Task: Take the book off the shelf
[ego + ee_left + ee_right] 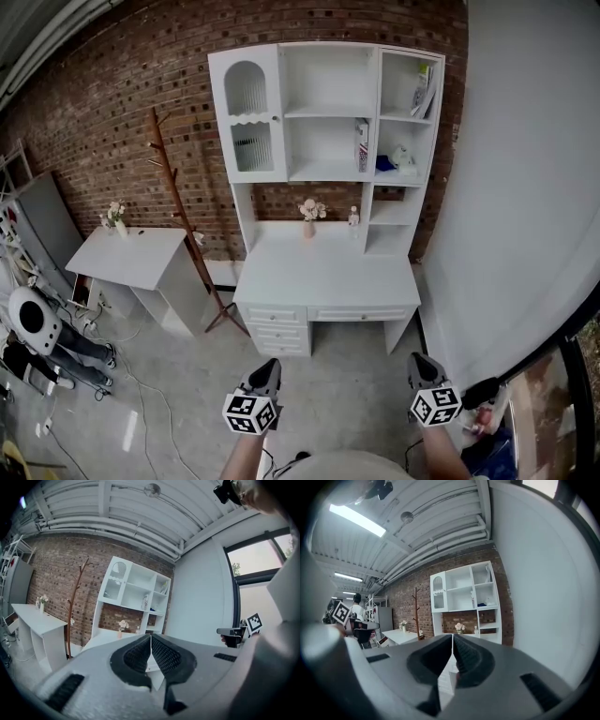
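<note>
both grippers shut and empty, book on the shelf

a brick wall (112, 112) fills the upper left of the head view, and a plain white wall (525, 187) takes the right side. against the bricks, at centre, stands a white desk (323, 277) with a white shelf unit (328, 84) on top of it. left of the desk is a white side table (131, 255), and a wooden coat stand (178, 206) rises between the two.

at the bottom of the frame the left gripper (265, 373) and the right gripper (419, 361) are held side by side, well short of the desk, both pointing toward it. in the left gripper view the fingers (164, 656) are pressed together with nothing between them; in the right gripper view the fingers (466, 656) are likewise closed on nothing.

the book (362, 145) stands upright at the right edge of the shelf unit's middle compartment, upper centre of the frame, far from both grippers. more books (424, 91) lean in the top right compartment. a small vase of flowers (310, 214) sits on the desk below.
</note>
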`<control>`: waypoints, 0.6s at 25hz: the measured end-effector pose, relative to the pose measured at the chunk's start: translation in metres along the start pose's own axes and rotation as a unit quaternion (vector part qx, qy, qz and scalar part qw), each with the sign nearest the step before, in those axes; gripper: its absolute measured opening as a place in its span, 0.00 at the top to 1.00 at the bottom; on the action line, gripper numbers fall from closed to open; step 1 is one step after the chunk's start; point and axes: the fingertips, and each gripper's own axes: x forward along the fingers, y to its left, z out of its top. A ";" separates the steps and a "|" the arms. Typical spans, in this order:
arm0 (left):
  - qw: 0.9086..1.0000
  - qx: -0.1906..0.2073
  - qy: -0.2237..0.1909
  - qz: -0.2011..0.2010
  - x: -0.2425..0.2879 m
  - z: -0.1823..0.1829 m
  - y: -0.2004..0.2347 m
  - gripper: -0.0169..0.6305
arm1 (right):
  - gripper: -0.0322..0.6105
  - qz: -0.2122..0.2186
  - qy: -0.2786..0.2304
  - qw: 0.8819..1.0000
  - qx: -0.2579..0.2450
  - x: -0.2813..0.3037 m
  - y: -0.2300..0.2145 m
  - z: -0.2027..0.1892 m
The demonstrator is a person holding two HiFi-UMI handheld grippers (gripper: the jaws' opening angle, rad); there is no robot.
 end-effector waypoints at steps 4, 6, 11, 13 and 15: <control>1.000 -0.001 0.002 -0.005 0.000 -0.001 0.004 0.93 | 0.90 -0.003 0.001 1.000 0.000 0.000 0.005 0.000; 1.000 -0.001 0.002 -0.008 0.000 -0.001 0.006 0.93 | 0.90 -0.006 0.002 1.000 -0.002 0.000 0.008 0.000; 1.000 -0.002 0.005 -0.016 -0.003 -0.004 0.014 0.93 | 0.90 -0.015 0.002 1.000 -0.009 0.000 0.015 0.001; 1.000 -0.003 0.008 -0.021 -0.004 -0.006 0.019 0.93 | 0.90 -0.018 0.004 1.000 -0.013 0.000 0.019 0.001; 1.000 -0.002 0.011 -0.026 -0.006 -0.008 0.023 0.93 | 0.90 -0.021 0.007 1.000 -0.018 -0.001 0.024 0.000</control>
